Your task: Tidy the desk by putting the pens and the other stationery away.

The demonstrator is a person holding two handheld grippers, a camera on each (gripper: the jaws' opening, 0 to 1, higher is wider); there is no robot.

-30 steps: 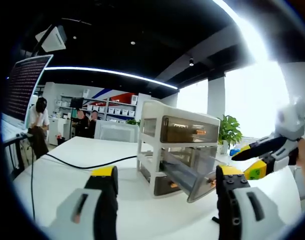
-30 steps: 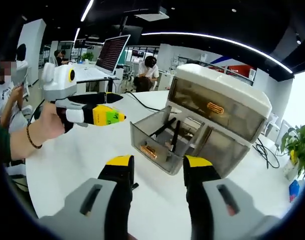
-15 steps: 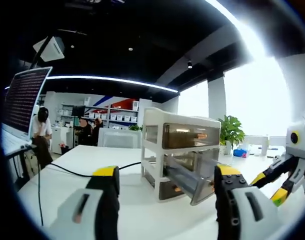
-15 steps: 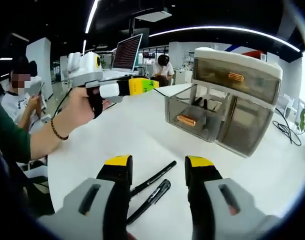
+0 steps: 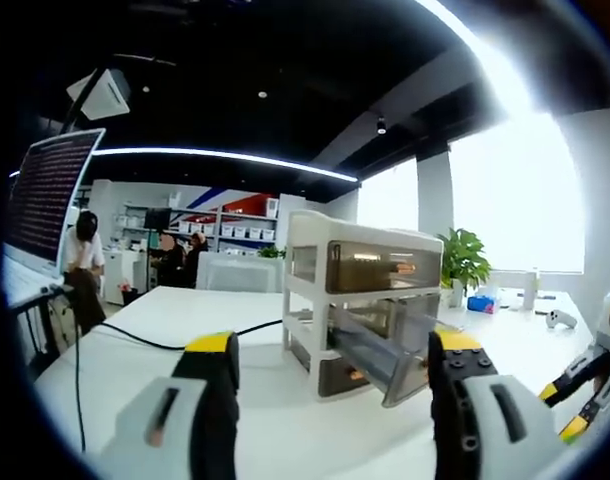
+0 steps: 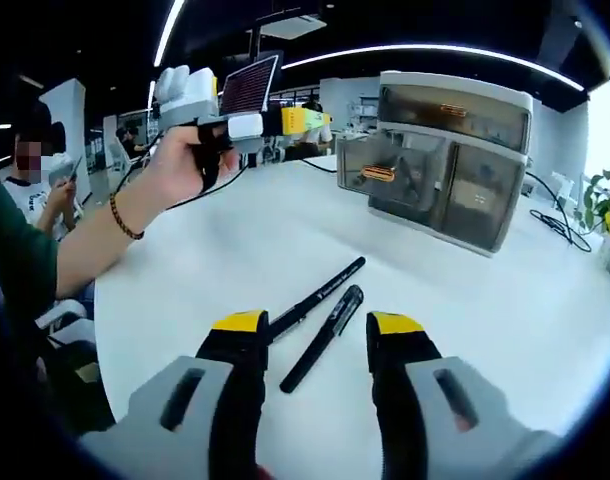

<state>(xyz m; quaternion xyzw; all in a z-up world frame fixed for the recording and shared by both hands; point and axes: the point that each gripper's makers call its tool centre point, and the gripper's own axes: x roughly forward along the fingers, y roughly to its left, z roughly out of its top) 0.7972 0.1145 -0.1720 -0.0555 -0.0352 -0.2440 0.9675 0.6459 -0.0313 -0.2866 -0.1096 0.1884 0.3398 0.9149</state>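
Two pens lie on the tabletop, not put away yet. The drawer is open. Both grippers' fingers are spread and hold nothing.

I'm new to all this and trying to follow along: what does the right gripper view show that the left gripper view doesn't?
Right gripper view alone: two black pens lying on the white table just ahead of the open right hand-held gripper, and a person's hand holding up the left hand-held gripper.

Left gripper view alone: a black cable across the table, a potted plant by the bright windows, and the open left hand-held gripper.

Both: the drawer unit, with one drawer pulled out.
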